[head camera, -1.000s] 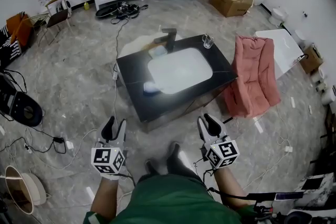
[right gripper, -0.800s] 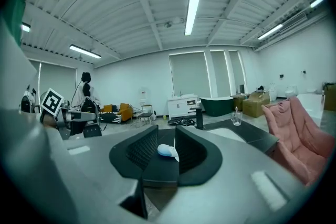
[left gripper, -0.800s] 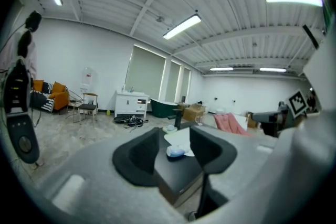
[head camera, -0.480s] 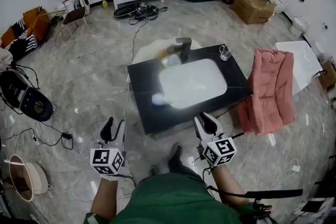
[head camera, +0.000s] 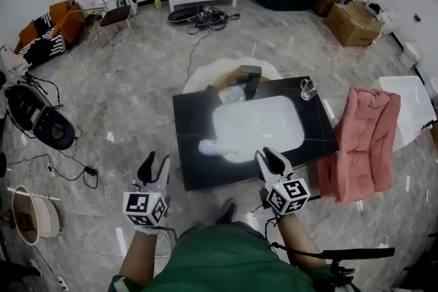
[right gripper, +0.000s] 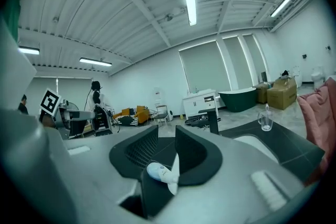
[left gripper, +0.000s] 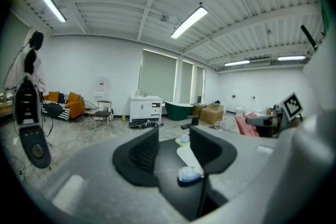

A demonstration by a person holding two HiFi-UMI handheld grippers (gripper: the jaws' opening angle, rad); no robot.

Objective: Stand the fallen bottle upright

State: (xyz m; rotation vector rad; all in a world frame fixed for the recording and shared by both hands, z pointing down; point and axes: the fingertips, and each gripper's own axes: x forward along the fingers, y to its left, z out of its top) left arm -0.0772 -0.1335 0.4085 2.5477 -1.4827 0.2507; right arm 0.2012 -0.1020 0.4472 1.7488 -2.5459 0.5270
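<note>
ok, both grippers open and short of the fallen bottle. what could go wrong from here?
1. The bottle lies on its side at the edge of the sink basin; a glancing jaw could roll it in.
2. Stood up right there, it may tip again; the flat black counter looks safer.

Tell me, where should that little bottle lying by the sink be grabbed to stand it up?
The bottle lies on its side on the black counter, at the near-left rim of the basin. Probably grip across its rounded body, not the tapered end. Come in from the near side with the jaws straddling the body, then tip it up.
</note>
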